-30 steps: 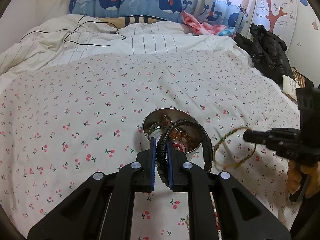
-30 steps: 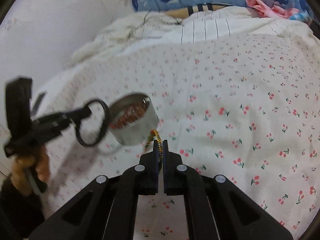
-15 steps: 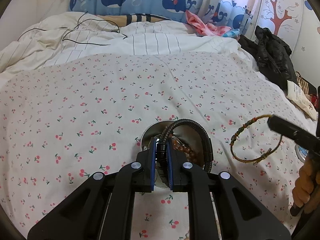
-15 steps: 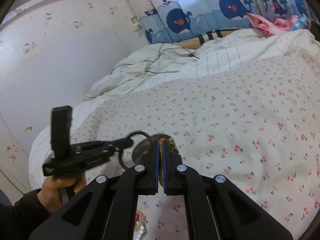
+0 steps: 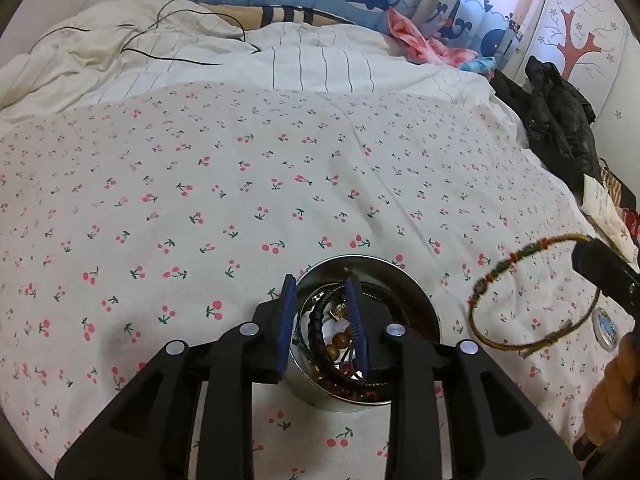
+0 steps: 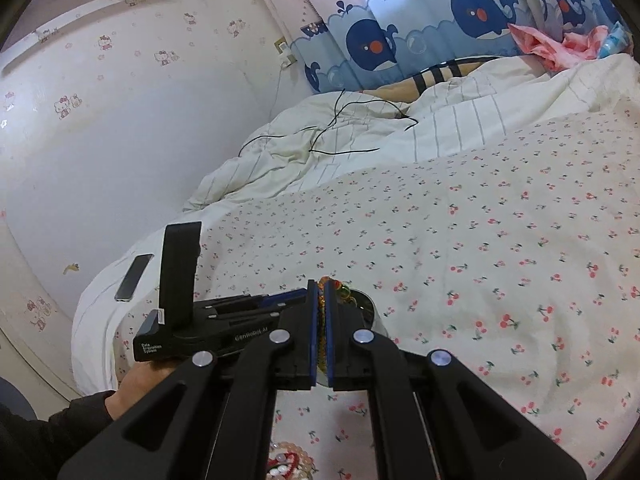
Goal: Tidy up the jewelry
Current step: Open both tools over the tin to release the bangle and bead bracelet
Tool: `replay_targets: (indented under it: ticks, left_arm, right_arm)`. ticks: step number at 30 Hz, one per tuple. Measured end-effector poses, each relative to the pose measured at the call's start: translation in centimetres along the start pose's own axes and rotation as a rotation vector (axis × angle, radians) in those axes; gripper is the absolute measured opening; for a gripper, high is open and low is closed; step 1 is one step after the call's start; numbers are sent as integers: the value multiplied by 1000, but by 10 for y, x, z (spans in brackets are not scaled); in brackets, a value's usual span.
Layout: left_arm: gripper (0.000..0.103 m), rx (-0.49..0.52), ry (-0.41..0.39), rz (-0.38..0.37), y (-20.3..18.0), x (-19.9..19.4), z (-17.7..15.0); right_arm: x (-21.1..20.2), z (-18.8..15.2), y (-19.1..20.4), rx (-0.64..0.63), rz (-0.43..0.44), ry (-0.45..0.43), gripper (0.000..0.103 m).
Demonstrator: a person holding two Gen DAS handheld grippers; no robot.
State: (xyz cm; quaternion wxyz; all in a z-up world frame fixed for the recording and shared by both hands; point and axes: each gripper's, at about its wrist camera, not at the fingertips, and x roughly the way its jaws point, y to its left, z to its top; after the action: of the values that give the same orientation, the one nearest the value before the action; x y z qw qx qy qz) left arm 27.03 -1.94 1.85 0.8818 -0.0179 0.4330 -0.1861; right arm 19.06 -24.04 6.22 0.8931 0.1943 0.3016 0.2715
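Between the blue ribbed pads of the left tongs [image 5: 323, 322], whose jaws are opening, a black braided bracelet [image 5: 317, 334] curves down into a round metal tin [image 5: 416, 300]; the pads stand clear of it on both sides, so nothing is pinched. One pad hangs outside the tin's wall, the other inside it. The tin is shiny and cylindrical with smooth steel walls, and it sits on the bed [image 5: 280, 184]. Within it lie the black cord, brown wooden beads [image 5: 340, 342] and some reddish pieces too tangled to count.

Just right of the tin, the right tongs [image 6: 321, 334] are clamped tight on a single thin woven bracelet [image 5: 532, 292]; it is yellow-green cord strung with small red and green beads, and it hangs as an open loop above the sheet. From the right wrist view only a short beaded stretch shows above the closed pads. A hand [image 6: 140, 384] in a dark sleeve grips the left tool's handle.

Under the right tongs, at the bottom edge, pale and red beaded strings [image 6: 286, 462] lie on the sheet, partly hidden. The sheet is white cotton printed with small red cherries. Farther off lie a rumpled striped duvet [image 5: 320, 68] crossed by thin black cables, one dark phone [image 6: 134, 277] at the bed's edge, a black jacket [image 5: 560, 120], and whale-print curtains [image 6: 420, 36].
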Motion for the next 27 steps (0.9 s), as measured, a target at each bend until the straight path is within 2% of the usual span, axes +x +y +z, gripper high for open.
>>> replay_targets:
  ticks: [2,5,8,11,13,16,19,21,24,27]
  left_arm:
    - [40,-15,-16,9,4,-8,2]
    - [52,-65,-64,-1,16,-28,10]
    - [58,-105,-112,-3,27,-47,16]
    - [60,-142,-136,-24,36,-59,18]
    - [61,-153,-142,-33,38,-62,19]
    - [62,-150,-137,-40,37,-62,18]
    - [62,-142,-126,-47,34,-60,15]
    - [62,-135,-122,-48,31,-59,14]
    - [62,-131,-120,-50,30,-59,13]
    - [63,-130,-116,-49,31,-58,11]
  right_arm:
    - [4,3,1,17,28,0,4]
    - [15,8,7,31,75,8,4]
    - [32,13,8,80,130,30,4]
    - [57,11,4,117,128,81,4]
    - [75,6,-1,130,88,145,4]
    - [96,-6,-4,58,-65,227,4]
    - [100,-15,1,-40,-186,245,4]
    - [101,-18,8,-108,-230,246,6]
    - [100,-20,22,-214,-309,217,54]
    - [94,-21,25,-247,-344,187,55]
